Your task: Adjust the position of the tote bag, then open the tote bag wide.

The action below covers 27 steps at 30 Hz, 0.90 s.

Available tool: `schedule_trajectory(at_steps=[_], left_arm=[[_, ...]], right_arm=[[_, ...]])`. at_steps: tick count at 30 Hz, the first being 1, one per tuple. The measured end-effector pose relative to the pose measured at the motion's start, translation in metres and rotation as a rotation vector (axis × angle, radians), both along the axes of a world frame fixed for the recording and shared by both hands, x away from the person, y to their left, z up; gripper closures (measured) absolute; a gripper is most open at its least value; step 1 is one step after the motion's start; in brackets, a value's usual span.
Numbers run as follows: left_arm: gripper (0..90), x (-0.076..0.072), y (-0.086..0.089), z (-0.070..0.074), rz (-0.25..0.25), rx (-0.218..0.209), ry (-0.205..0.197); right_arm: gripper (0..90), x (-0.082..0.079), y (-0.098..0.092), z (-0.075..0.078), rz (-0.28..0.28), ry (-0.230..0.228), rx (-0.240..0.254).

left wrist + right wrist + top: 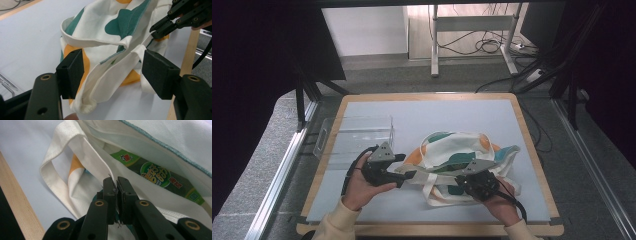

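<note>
A cream tote bag (457, 155) with green and orange patches lay on the worktop (377, 115) between my hands. My left hand-held gripper (112, 70) stood spread around its strap (110, 75). My right hand-held gripper (116, 185) pinched the bag's rim (100, 165), just before a green packet (155, 176) inside.

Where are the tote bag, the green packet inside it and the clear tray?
tote bag (447, 145): high view, cream upper panel.
green packet (155, 173): right gripper view, round printed label.
clear tray (357, 132): high view, transparent base.
</note>
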<state>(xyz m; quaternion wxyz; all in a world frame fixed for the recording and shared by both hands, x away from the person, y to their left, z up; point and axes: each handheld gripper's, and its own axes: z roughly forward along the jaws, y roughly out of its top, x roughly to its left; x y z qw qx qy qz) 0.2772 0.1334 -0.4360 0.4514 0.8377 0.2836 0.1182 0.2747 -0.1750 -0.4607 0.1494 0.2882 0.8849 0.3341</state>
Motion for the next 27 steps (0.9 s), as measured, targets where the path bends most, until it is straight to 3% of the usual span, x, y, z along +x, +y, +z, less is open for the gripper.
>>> schedule_trajectory(at_steps=[10,27], left_arm=[[35.2,0.003,-0.023,0.013,-0.051,0.022,-0.033],[38.9,0.027,-0.058,0.007,-0.117,0.079,0.036]], right_arm=[[84.7,-0.002,0.000,0.000,0.001,0.000,0.001],[84.6,-0.002,-0.001,-0.001,0.003,-0.001,0.008]])
